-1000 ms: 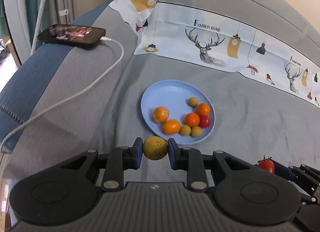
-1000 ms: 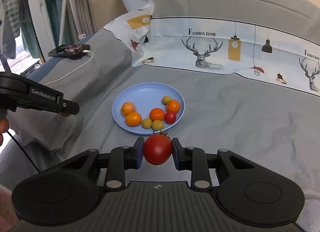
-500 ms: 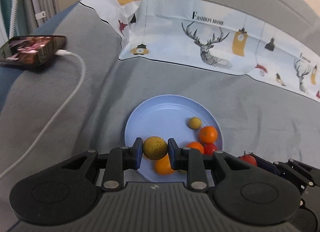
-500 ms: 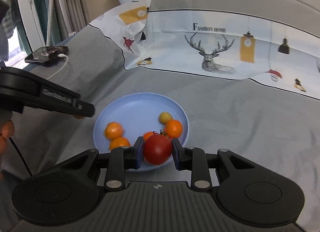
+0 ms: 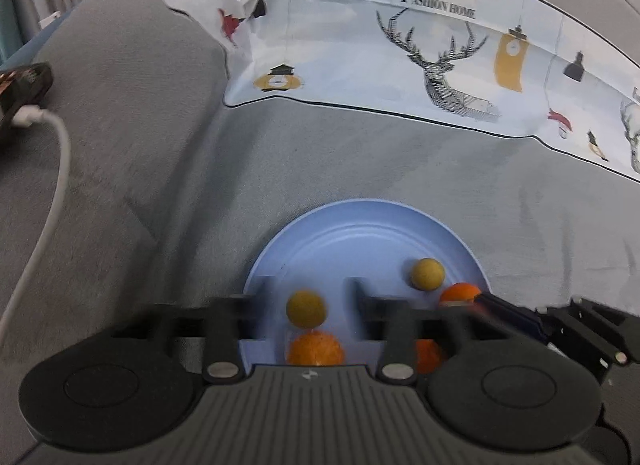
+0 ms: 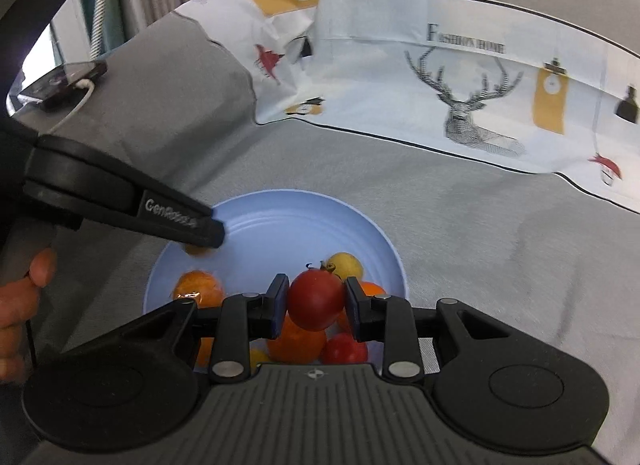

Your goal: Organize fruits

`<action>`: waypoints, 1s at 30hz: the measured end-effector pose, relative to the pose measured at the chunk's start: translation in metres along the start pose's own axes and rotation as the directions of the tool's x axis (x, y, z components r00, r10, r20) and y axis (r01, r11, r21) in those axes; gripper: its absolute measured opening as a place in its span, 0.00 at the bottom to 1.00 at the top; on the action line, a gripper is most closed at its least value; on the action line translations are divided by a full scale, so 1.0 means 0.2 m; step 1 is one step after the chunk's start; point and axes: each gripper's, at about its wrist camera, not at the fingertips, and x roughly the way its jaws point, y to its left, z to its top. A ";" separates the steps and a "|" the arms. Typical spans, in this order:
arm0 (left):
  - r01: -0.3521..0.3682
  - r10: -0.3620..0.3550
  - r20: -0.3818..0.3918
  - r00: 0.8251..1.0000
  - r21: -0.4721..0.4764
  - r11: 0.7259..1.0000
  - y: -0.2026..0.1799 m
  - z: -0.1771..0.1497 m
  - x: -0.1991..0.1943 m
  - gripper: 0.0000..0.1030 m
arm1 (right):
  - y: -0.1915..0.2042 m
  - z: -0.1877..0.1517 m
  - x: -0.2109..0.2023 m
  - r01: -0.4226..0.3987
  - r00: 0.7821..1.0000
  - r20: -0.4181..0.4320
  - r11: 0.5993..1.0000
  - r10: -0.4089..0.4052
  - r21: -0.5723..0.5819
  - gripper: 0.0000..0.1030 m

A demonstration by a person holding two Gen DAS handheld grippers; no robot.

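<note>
L gripper (image 5: pixel 307 297) jaws opening, round matte yellow fruit (image 5: pixel 306 308) loose between; R gripper (image 6: pixel 316 307) opening, glossy red tomato (image 6: pixel 316 300) between, stem up, over blue plate (image 6: pixel 280 209)

The plate's (image 5: pixel 320 233) far half lies bare; fruits (image 6: pixel 304 329) crowd its near side.

One blue plate (image 6: pixel 372 237), two red tomatoes (image 6: pixel 316 299), two grippers (image 6: pixel 314 307) and one phone (image 6: pixel 64 83) can be counted.
</note>
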 end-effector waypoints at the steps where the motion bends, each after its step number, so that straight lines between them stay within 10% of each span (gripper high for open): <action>1: -0.005 0.005 0.026 1.000 -0.016 1.000 0.01 0.00 -0.03 1.00 | 0.00 0.00 -0.01 0.004 1.000 0.009 1.000 -0.004 -0.004 0.50; 3: 0.001 0.004 0.098 0.995 -0.050 0.999 0.03 -0.02 -0.10 1.00 | 0.00 0.00 -0.05 0.012 1.000 0.024 1.000 -0.012 -0.006 0.74; 8: -0.036 0.037 0.040 0.999 -0.033 0.999 0.02 -0.11 -0.19 1.00 | 0.03 -0.08 -0.17 0.055 0.998 -0.025 0.998 -0.054 0.029 0.90; 16: -0.070 0.070 0.007 0.998 -0.026 0.997 0.00 -0.37 -0.48 1.00 | 0.08 -0.20 -0.47 0.133 0.989 -0.079 0.980 -0.122 0.146 0.95; 30: -0.080 0.077 0.129 0.989 0.022 0.997 -0.03 -0.61 -0.88 1.00 | 0.26 -0.36 -0.89 0.212 0.973 0.067 0.969 -0.221 0.125 0.97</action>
